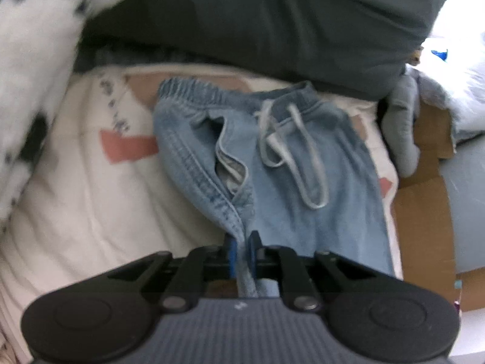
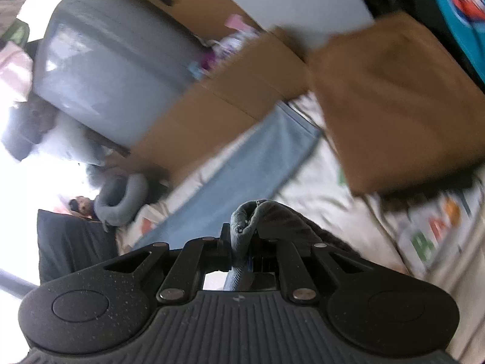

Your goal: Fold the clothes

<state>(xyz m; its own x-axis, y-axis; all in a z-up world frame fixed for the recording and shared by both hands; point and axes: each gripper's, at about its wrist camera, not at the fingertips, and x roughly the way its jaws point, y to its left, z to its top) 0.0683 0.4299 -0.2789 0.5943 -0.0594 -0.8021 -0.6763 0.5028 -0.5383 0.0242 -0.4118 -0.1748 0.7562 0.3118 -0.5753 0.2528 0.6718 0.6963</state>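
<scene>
Light blue denim drawstring pants (image 1: 272,163) lie on a cream printed bedspread (image 1: 91,200), waistband at the far end and white drawstring loose on top. My left gripper (image 1: 242,242) is shut on a fold of the pants along the side seam, near the pocket opening. In the right wrist view my right gripper (image 2: 242,239) is shut on a bunched edge of the pants (image 2: 245,221), which looks dark and shadowed here. A flat blue pant leg (image 2: 242,170) stretches away over the bedspread (image 2: 379,242).
A dark grey pillow (image 1: 272,21) lies behind the waistband, a white spotted fluffy blanket (image 1: 33,75) at left. Cardboard boxes (image 1: 424,212) and a grey garment (image 1: 400,130) stand at right. In the right view there are cardboard boxes (image 2: 394,97) and a grey bin (image 2: 112,69).
</scene>
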